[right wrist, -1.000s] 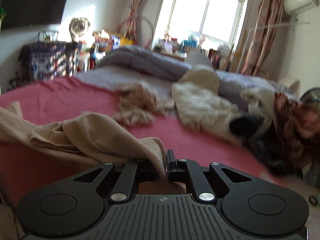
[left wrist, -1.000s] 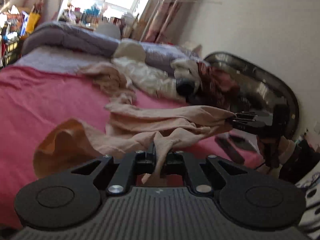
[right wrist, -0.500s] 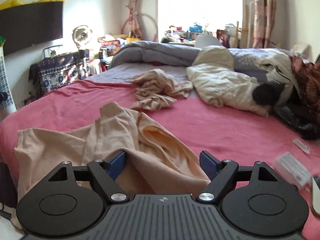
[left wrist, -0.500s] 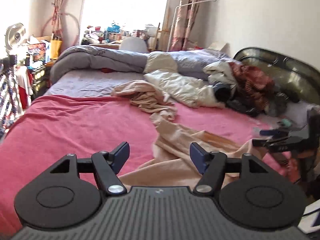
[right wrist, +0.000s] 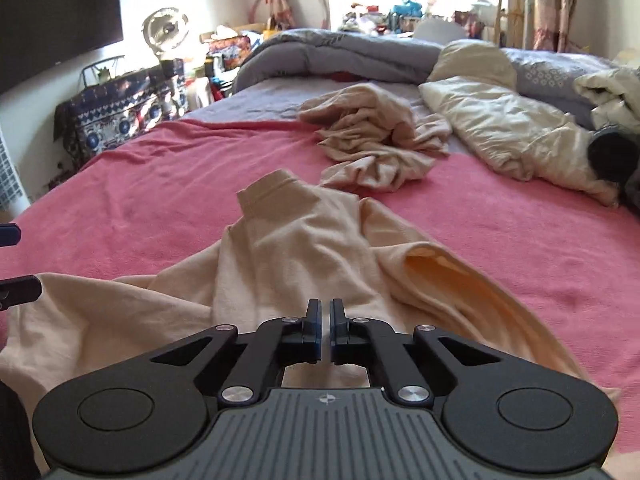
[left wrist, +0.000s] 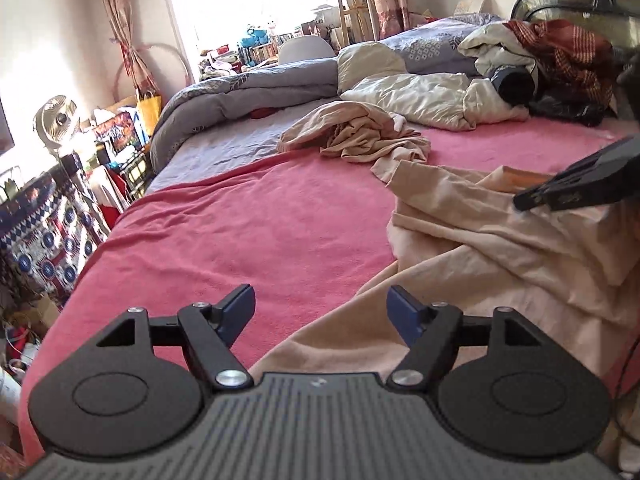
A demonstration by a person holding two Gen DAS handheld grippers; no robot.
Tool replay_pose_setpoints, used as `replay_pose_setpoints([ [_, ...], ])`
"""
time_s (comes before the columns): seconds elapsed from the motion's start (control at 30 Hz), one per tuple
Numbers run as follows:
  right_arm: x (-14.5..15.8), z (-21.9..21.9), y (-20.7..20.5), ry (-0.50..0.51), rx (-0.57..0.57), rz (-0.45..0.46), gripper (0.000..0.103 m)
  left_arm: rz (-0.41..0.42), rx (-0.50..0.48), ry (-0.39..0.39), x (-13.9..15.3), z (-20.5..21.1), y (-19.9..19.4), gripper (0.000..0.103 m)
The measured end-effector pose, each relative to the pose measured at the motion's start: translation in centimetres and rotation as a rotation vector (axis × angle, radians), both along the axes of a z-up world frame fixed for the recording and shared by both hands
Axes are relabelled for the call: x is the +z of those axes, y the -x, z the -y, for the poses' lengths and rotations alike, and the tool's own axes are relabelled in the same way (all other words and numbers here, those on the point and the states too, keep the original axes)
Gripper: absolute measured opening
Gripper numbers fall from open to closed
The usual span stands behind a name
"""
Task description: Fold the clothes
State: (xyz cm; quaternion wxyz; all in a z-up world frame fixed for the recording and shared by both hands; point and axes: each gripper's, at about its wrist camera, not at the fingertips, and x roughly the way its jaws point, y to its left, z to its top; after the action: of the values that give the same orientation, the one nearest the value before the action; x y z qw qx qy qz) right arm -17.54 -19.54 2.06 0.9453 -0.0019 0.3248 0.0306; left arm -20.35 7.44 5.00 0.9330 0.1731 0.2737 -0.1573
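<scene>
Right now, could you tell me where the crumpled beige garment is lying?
The crumpled beige garment lies mid-bed in the right wrist view, where pink blanket meets grey sheet, beyond the spread beige shirt.

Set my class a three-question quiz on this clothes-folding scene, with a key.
1. True or false: the left gripper has its jaws wide apart.
2. The beige top lies on: A) the pink blanket; B) a wooden chair; C) the floor.
3. Fill in: the jaws of the right gripper are nearly ____.

Key: 1 true; 2 A; 3 shut.
</scene>
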Motion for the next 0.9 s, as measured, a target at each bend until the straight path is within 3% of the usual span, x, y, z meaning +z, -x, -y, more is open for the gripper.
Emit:
replay_pose_setpoints([
  [0.1,1.7,3.6,2.5,0.000,-0.085,0.041,0.006,-0.002,-0.037,-0.007,-0.2,0.2,-0.7,0.075],
  [0.2,2.3,5.4,3.5,-0.043,-0.026,0.018,0.017,0.004,-0.079,0.006,-0.1,1.3,-1.6,0.077],
  [0.23,2.1,4.7,3.5,-0.040,0.010,0.012,0.033,0.003,-0.078,0.010,-0.1,2.0,-2.0,0.077],
  [0.27,1.7,3.8,3.3,-0.037,0.041,0.008,0.057,0.002,-0.078,0.014,-0.2,2.6,-2.4,0.077],
  [0.33,0.6,1.2,1.8,-0.047,0.090,-0.012,0.086,-0.012,-0.082,0.018,-0.5,3.5,-2.7,0.077],
  [0.37,-0.2,0.1,0.7,-0.049,0.093,-0.032,0.087,-0.021,-0.084,0.020,-0.6,3.9,-2.8,0.077],
  [0.4,-1.0,-1.1,-0.4,-0.051,0.097,-0.051,0.086,-0.023,-0.087,0.008,-0.9,4.2,-2.7,0.077],
  [0.43,-1.9,-2.0,-1.6,-0.039,0.084,-0.081,0.070,-0.022,-0.091,-0.009,-1.1,4.4,-2.6,0.077],
  [0.47,-2.3,-2.0,-2.0,-0.048,0.059,-0.095,0.025,-0.022,-0.094,-0.026,-1.3,4.7,-2.5,0.077],
  [0.5,-2.5,-1.8,-2.3,-0.064,0.031,-0.102,0.016,-0.022,-0.096,-0.041,-1.5,4.8,-2.5,0.077],
  [0.57,-2.3,-0.9,-1.9,-0.101,-0.020,-0.085,0.012,-0.028,-0.106,-0.053,-1.7,4.9,-2.6,0.077],
  [0.7,1.5,4.4,3.6,-0.105,-0.136,0.042,0.012,-0.033,-0.138,-0.054,-2.1,6.1,-3.7,0.077],
  [0.9,4.2,11.9,11.9,-0.104,-0.336,0.094,0.012,0.119,-0.336,-0.173,-3.7,12.6,-1.8,0.077],
])
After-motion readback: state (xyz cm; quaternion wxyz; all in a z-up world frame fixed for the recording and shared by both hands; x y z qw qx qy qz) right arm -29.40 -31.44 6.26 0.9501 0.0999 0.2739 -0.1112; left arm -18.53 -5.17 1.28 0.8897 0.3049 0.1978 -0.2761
